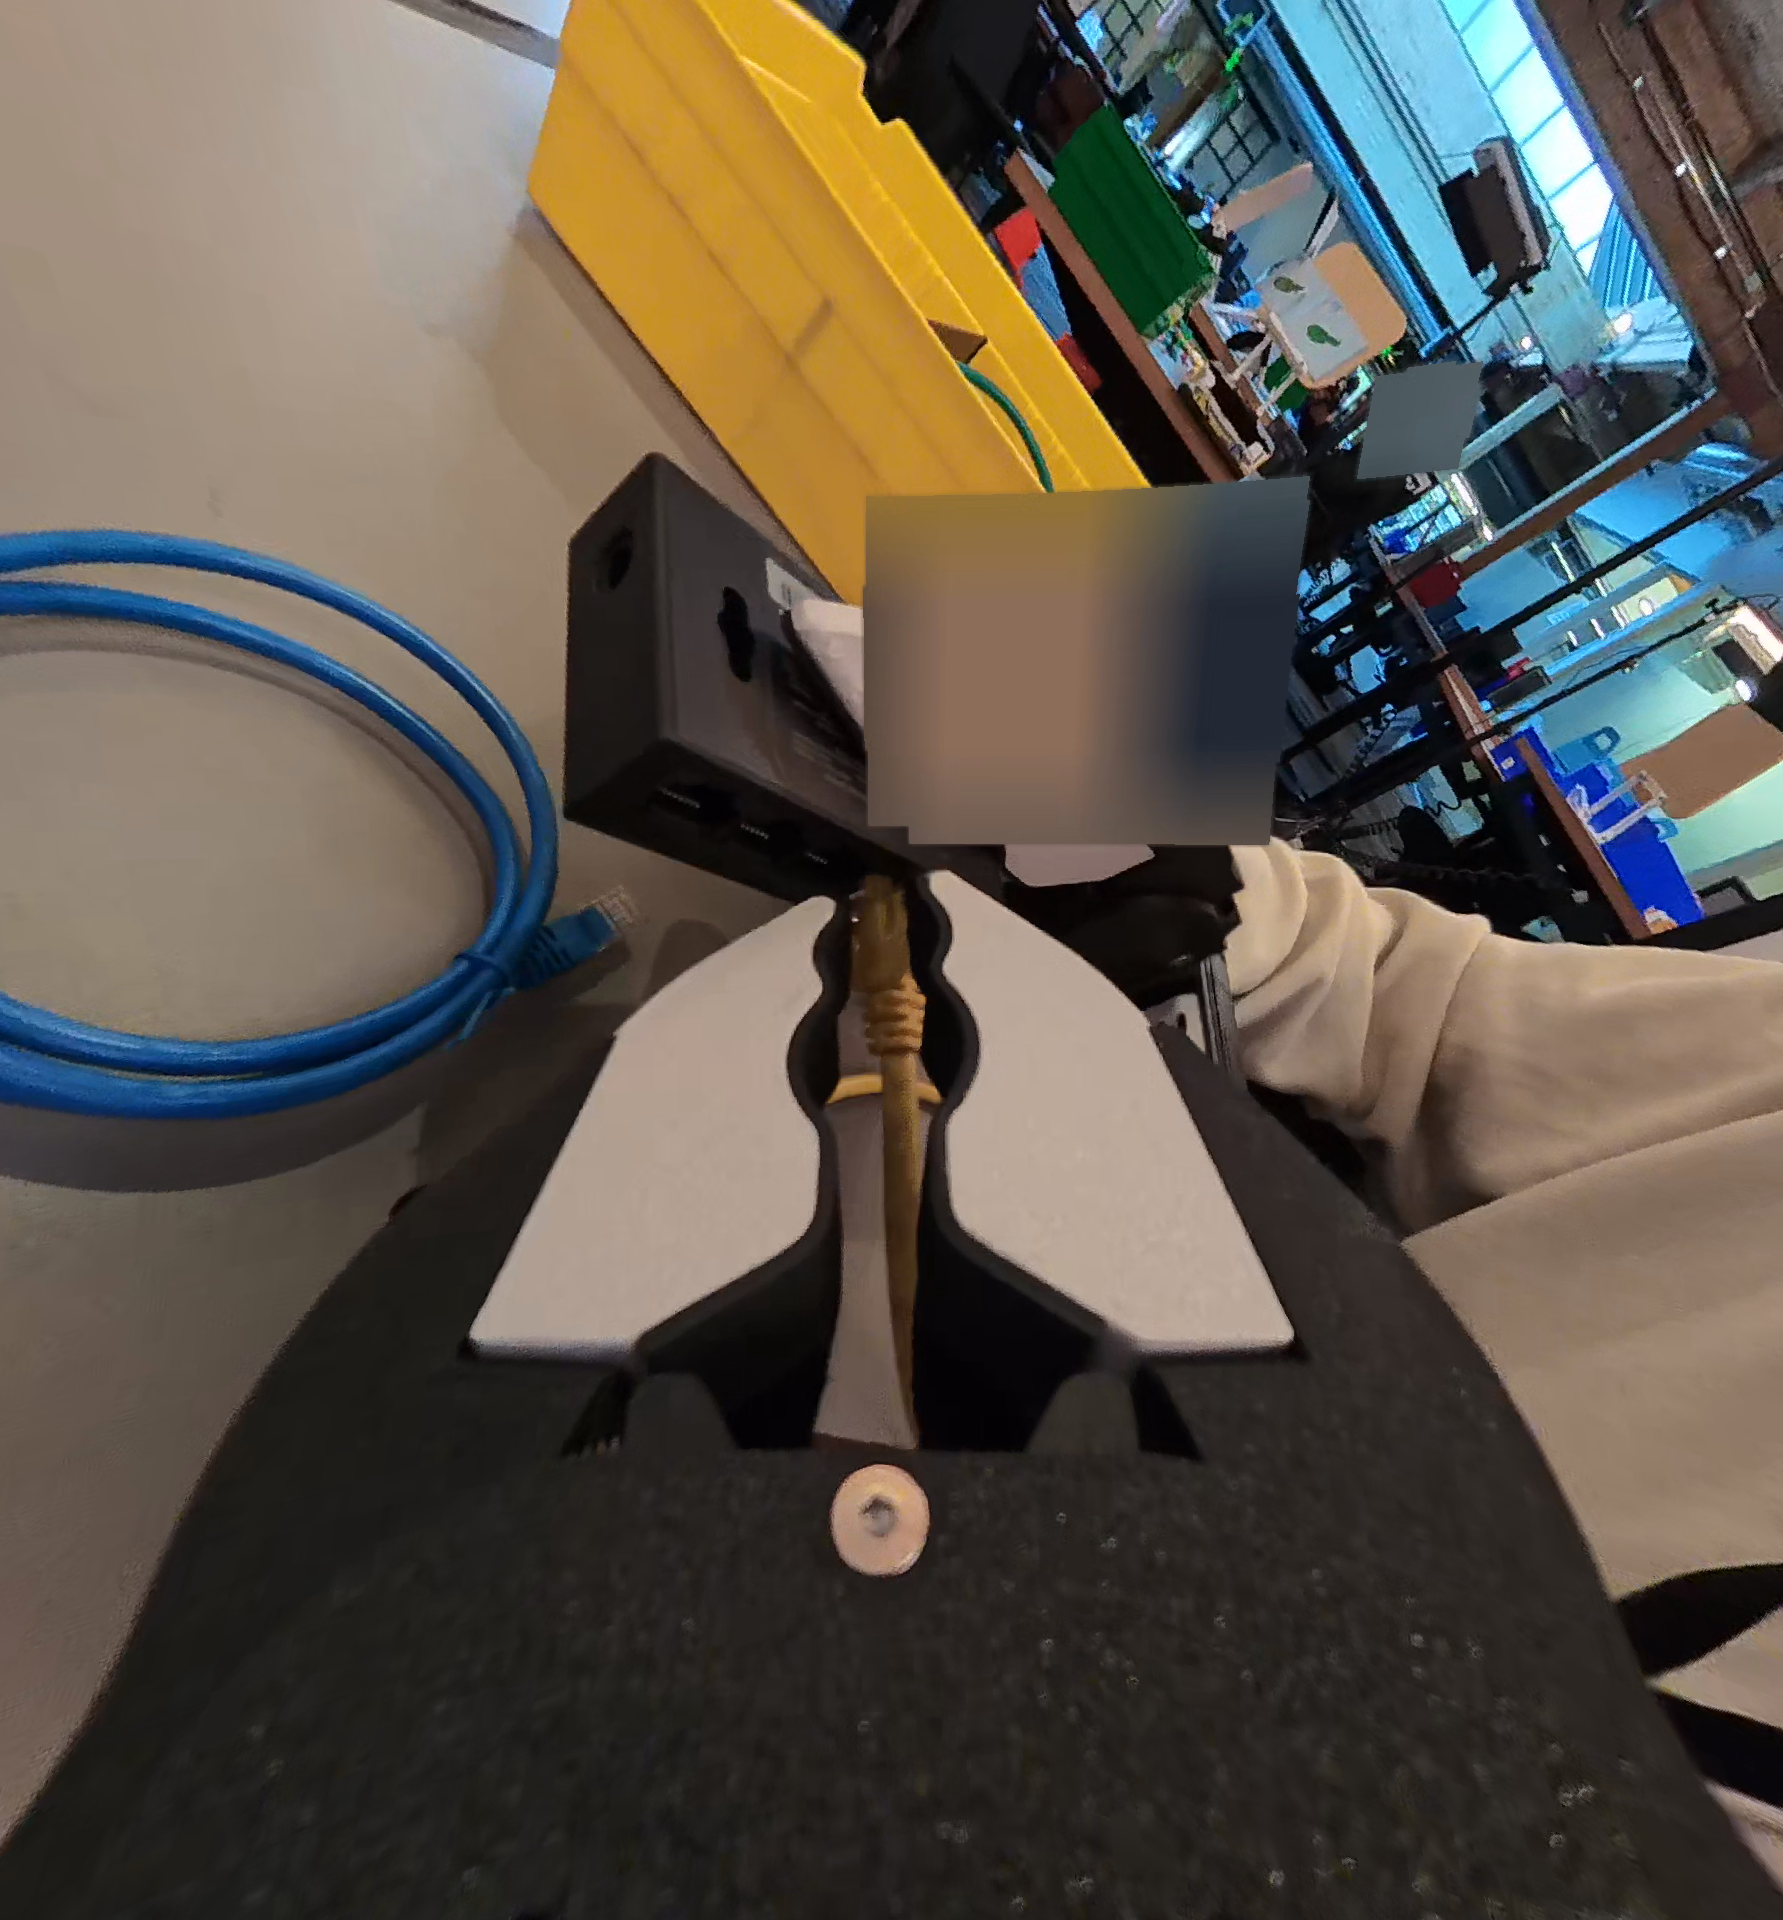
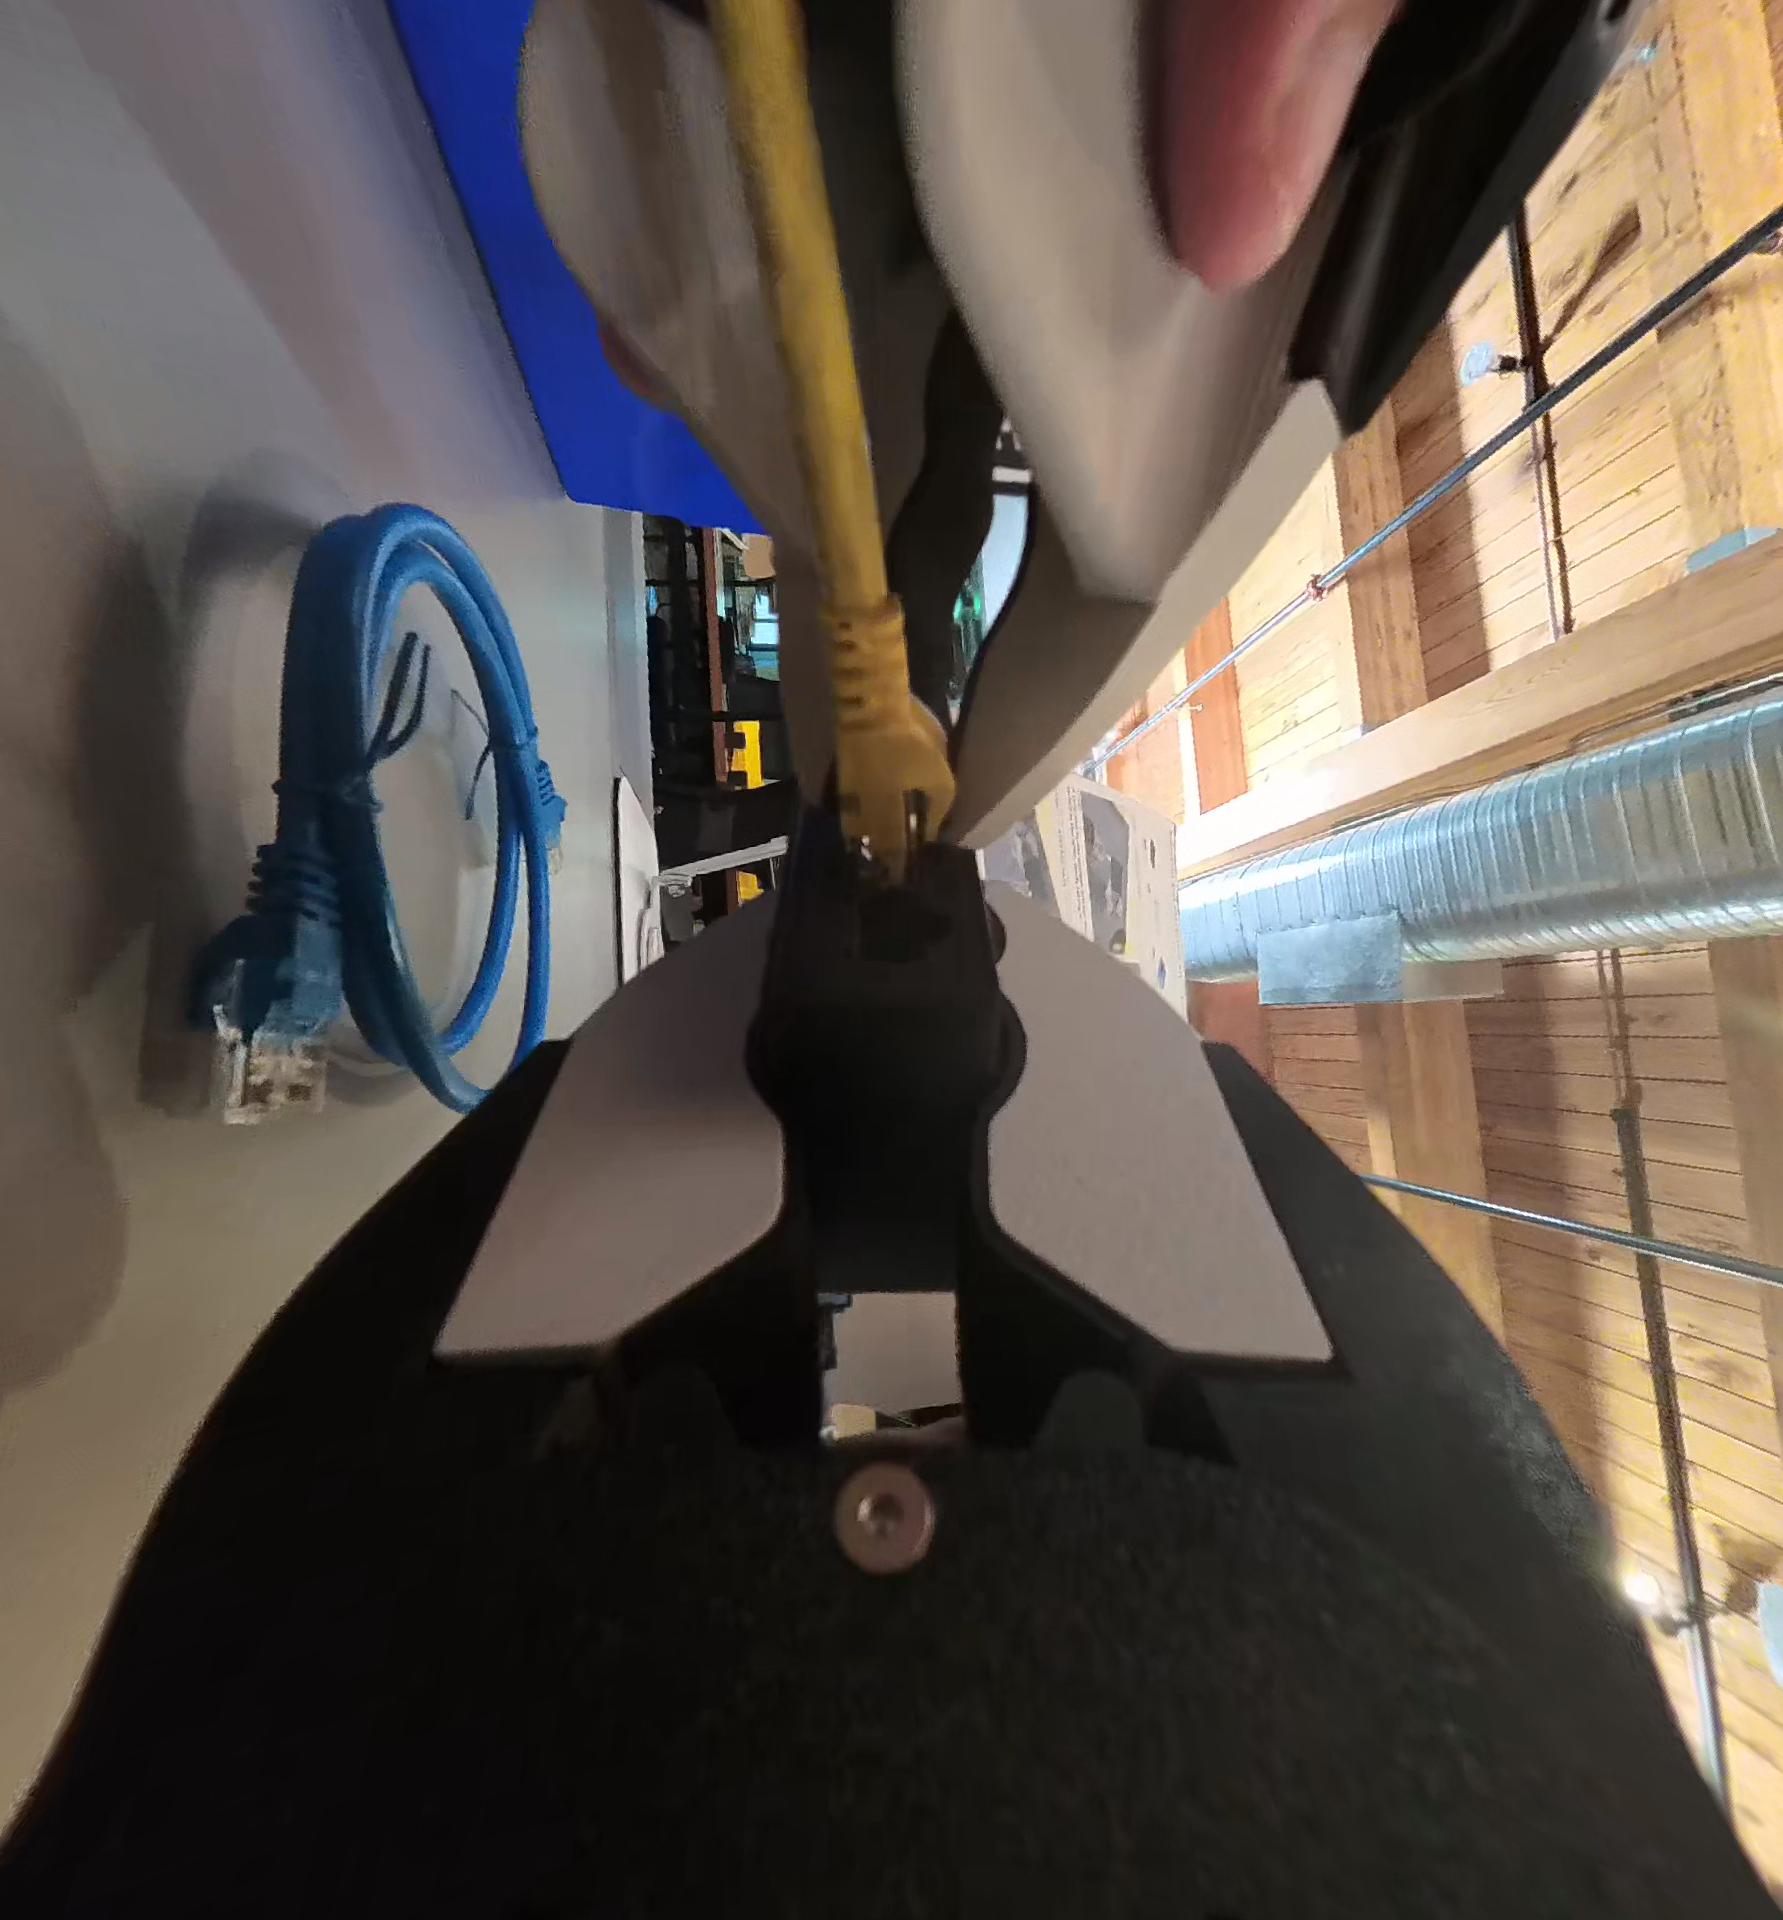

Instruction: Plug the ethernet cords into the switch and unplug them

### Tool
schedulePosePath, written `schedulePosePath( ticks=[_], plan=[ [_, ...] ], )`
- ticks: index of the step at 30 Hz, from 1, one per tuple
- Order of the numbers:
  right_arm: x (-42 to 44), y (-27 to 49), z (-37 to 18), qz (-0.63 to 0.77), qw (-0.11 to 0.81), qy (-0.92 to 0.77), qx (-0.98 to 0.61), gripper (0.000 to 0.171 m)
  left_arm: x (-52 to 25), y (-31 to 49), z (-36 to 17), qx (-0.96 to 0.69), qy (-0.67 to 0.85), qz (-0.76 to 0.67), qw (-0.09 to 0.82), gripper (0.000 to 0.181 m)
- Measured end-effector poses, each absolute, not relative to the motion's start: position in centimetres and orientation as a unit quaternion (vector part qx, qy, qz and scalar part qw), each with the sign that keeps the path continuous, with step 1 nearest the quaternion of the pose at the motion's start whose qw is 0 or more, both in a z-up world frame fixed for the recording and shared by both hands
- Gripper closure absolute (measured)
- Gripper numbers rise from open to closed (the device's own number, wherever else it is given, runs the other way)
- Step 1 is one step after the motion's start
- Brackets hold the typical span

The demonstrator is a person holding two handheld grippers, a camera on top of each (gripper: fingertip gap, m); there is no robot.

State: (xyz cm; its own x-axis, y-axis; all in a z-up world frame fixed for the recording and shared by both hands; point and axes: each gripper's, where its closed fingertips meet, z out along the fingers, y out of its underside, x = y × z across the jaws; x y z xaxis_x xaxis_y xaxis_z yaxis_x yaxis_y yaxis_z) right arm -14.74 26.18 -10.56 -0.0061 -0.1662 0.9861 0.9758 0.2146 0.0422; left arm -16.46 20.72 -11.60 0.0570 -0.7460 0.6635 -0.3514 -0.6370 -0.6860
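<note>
Left claw (image 1: 882,904) clenched on the yellow ethernet cord (image 1: 892,1013) just behind its plug, plug tip right at a port on the black switch (image 1: 700,675); right claw (image 2: 882,883) clenched on that switch, held lifted off the worktop (image 1: 191,312). Blue ethernet cord (image 1: 243,810) coiled loose on the worktop beside, well clear. Likely trouble: plug skewed against the port mouth, jamming or bending the latch tab; switch twisting in the grip under push, since carried in the air with nothing behind it.
</note>
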Motion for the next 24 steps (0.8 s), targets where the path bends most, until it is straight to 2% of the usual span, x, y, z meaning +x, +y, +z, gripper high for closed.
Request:
schedulePosePath(
  ticks=[3, 7, 11, 15, 24],
  plan=[
    [-14.8, 26.3, -10.3, -0.473, 0.594, -0.509, -0.405, 0.141, -16.5, 21.0, -10.7, -0.689, 0.408, -0.561, 0.21, 0.172],
    [-14.3, 26.5, -10.5, -0.467, 0.59, -0.51, -0.418, 0.141, -17.0, 21.4, -10.4, -0.661, 0.505, -0.457, 0.316, 0.162],
    [-13.6, 26.8, -10.2, -0.464, 0.59, -0.498, -0.434, 0.141, -16.9, 20.6, -11.4, -0.637, 0.58, -0.361, 0.358, 0.159],
    [-13.4, 26.9, -10.2, -0.465, 0.586, -0.498, -0.438, 0.141, -16.7, 21.1, -11.5, -0.635, 0.579, -0.324, 0.395, 0.17],
    [-13.2, 27.2, -10.9, -0.466, 0.575, -0.507, -0.441, 0.141, -17.4, 21.4, -12.0, -0.639, 0.609, -0.253, 0.396, 0.17]
  ],
)
